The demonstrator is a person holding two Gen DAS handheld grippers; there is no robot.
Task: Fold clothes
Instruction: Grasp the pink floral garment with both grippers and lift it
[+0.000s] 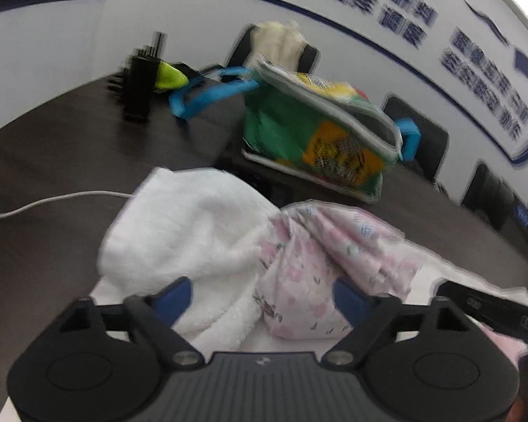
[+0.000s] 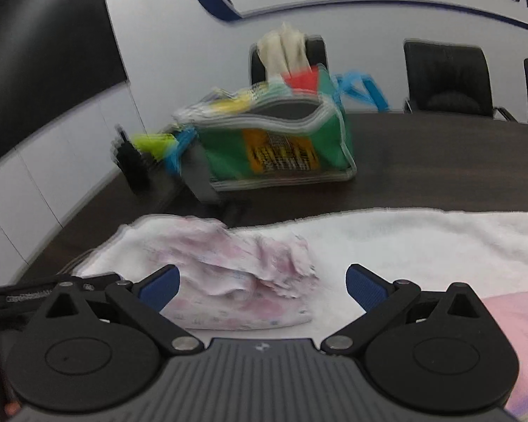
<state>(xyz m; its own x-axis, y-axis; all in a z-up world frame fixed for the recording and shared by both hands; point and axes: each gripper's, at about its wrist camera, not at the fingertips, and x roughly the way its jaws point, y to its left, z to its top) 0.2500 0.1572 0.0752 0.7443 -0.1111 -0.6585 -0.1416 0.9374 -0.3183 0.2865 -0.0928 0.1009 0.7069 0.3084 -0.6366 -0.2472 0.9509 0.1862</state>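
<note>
A crumpled pink floral garment (image 1: 320,256) lies on a white towel (image 1: 193,232) spread over the dark table (image 1: 52,147). My left gripper (image 1: 262,299) hovers just above both cloths, jaws open, blue pads clear of the fabric. In the right wrist view the same floral garment (image 2: 243,274) lies bunched on the white towel (image 2: 422,239), and my right gripper (image 2: 262,286) stands open above it, holding nothing. A flat pink cloth (image 2: 517,334) lies at the lower right. The views are blurred.
A green and orange bag (image 1: 316,133) with blue handles stands on the table behind the cloths, also seen as the bag (image 2: 274,144). A black stand (image 1: 140,81) and a white cable (image 1: 52,200) lie left. Black chairs (image 2: 447,77) line the far wall.
</note>
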